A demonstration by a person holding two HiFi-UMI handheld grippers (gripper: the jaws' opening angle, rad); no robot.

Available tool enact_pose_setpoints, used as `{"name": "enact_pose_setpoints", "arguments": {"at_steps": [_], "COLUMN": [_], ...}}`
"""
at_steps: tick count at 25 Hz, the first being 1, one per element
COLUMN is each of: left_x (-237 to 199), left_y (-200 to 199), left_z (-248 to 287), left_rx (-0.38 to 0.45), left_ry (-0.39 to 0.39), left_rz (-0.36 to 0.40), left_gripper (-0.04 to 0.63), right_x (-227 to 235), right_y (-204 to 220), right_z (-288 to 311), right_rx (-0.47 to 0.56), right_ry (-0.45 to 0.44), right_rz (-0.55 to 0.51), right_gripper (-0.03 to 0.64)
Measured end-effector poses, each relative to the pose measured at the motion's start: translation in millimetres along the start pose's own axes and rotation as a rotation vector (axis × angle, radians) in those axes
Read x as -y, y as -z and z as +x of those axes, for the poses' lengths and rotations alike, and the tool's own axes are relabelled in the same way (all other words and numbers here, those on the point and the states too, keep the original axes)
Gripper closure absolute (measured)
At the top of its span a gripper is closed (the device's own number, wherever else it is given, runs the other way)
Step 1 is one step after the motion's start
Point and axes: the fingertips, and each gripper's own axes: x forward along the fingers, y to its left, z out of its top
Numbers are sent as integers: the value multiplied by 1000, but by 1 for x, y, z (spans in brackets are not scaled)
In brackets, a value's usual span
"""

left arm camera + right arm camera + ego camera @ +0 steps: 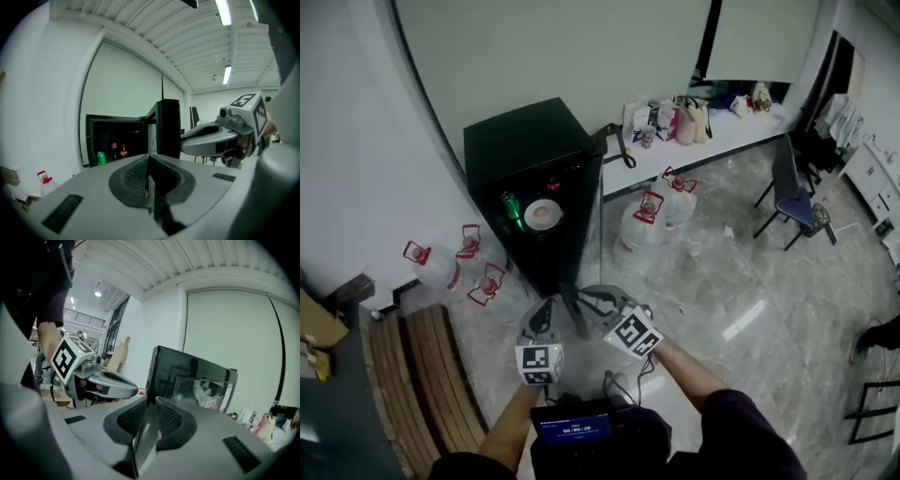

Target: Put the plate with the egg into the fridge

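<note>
Left gripper (149, 157) has its grey jaws pressed together, right before the swung-open black fridge door (169, 126). Inside the black fridge (90, 140) stand a green can (101, 158) and two red-capped bottles (118, 151).

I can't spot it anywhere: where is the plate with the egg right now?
In the head view, the plate sits inside the open black fridge, just right of the green can.
</note>
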Motion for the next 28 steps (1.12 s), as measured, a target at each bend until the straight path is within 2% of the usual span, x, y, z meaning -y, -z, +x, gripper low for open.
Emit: {"name": "enact_pose_setpoints", "arguments": {"at_steps": [3, 4, 11, 20, 28], "left_x": [-27, -34, -67, -79, -69], "left_y": [-1, -3, -23, -38, -48], "left_z": [-9, -12, -23, -20, -7], "left_rx": [13, 22, 83, 121, 135], "left_ry": [-33, -43, -72, -65, -46], "left_rz": [-6, -7, -1, 12, 17], "left_gripper": [586, 586, 586, 586, 586], "right_x": [-10, -12, -19, -16, 0], "right_y": [-10, -15, -41, -63, -69], "right_z": [33, 41, 72, 86, 74], "right_rx": [-1, 10, 89, 147, 166], "right_ry": [13, 20, 27, 46, 88], "right_rz": [-8, -12, 71, 99, 102], "right_gripper": [570, 609, 609, 609, 609]}}
